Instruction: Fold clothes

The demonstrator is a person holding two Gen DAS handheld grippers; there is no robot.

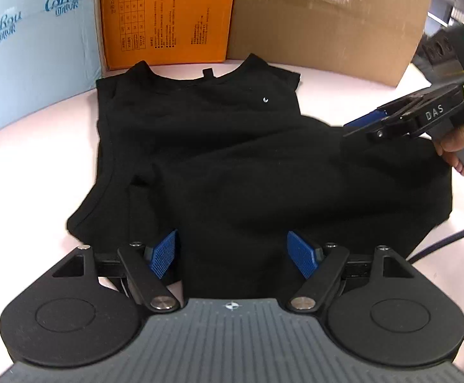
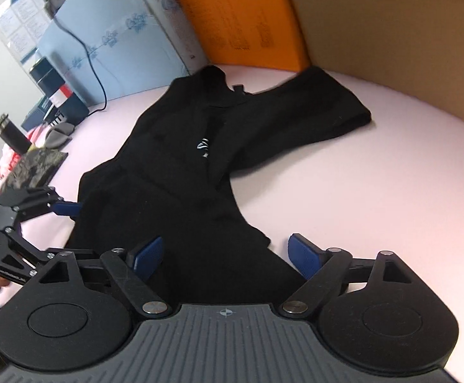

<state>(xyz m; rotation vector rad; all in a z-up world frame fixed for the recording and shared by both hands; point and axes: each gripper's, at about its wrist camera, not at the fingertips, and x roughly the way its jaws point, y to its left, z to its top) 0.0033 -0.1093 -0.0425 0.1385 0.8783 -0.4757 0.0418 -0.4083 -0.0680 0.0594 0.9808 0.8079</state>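
Pale tabletop [image 1: 343,95], black shirt [image 1: 232,159] seemingly between both tongs

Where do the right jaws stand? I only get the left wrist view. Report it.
Observer: The right gripper has its jaws open. The hem of the black shirt lies between the pads, not pinched.
Operator: Tell me what else is on the table.
Observer: A dark cylinder stands among clutter at the left edge of the right wrist view.
Operator: Report any cable near there.
Observer: A black cable runs down the pale blue box onto the table.
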